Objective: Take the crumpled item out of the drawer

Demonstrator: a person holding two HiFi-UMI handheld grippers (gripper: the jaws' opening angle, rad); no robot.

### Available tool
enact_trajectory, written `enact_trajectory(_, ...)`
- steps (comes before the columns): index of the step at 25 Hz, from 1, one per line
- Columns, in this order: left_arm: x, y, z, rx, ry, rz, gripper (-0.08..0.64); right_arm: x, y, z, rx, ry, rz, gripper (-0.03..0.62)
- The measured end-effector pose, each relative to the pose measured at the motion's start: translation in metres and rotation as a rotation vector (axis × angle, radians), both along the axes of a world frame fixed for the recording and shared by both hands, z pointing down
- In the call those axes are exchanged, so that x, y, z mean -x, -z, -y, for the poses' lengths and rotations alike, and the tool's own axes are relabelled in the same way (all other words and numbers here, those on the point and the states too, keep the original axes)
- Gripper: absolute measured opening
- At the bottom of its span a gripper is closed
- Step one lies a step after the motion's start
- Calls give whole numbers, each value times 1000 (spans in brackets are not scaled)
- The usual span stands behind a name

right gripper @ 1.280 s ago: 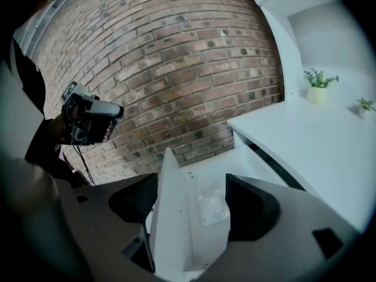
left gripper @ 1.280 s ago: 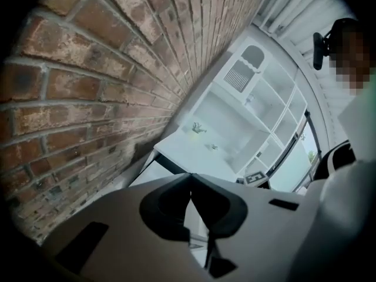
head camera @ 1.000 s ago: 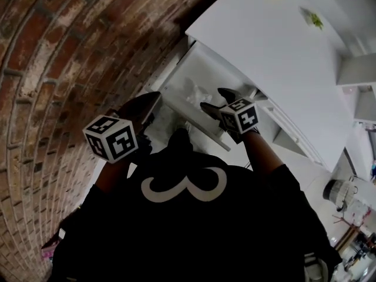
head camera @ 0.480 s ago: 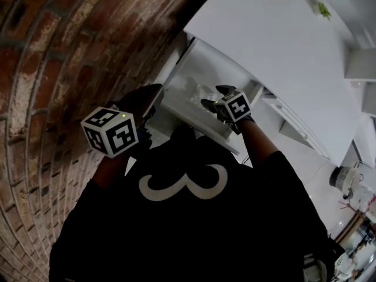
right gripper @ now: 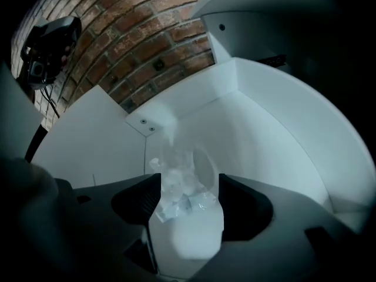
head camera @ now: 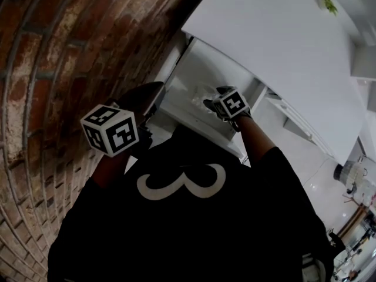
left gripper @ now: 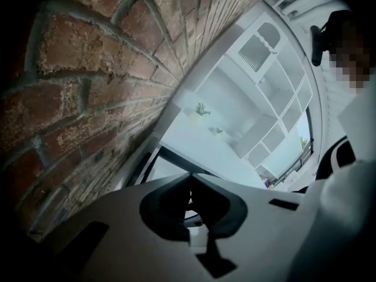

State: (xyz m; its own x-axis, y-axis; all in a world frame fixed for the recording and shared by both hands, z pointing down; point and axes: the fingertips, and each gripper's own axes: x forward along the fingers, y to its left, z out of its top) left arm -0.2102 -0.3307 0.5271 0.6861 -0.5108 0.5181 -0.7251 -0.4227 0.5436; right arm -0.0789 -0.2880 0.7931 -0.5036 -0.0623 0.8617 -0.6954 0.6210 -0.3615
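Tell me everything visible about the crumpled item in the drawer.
The crumpled item looks like clear, glossy plastic film, wrinkled into a loose upright wad. It sits on the white drawer floor, near a back corner. It stands between the jaws of the right gripper, which are closing around it; whether the pads press it yet is unclear.

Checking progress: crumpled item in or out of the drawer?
In: the crumpled item lies inside the drawer, the right gripper closing around it.
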Motion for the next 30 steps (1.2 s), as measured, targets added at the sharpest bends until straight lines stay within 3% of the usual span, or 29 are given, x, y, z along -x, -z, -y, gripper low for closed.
enact_trajectory(7,-7,-6,6,14,-29,11,3,6,-10,-8,53,15,3,282)
enact_trajectory(12,-11,-8,9,19,-35,17,3,10,-16,-16,69,32,15,173)
enact_trajectory(24,-20,-11,11,30,-44,29,3,8,-6,-9,107,-83,110,75)
enact_trajectory(30,-28,-4,6,13,-40,25,3,3,19,-2,77,-128,163,71)
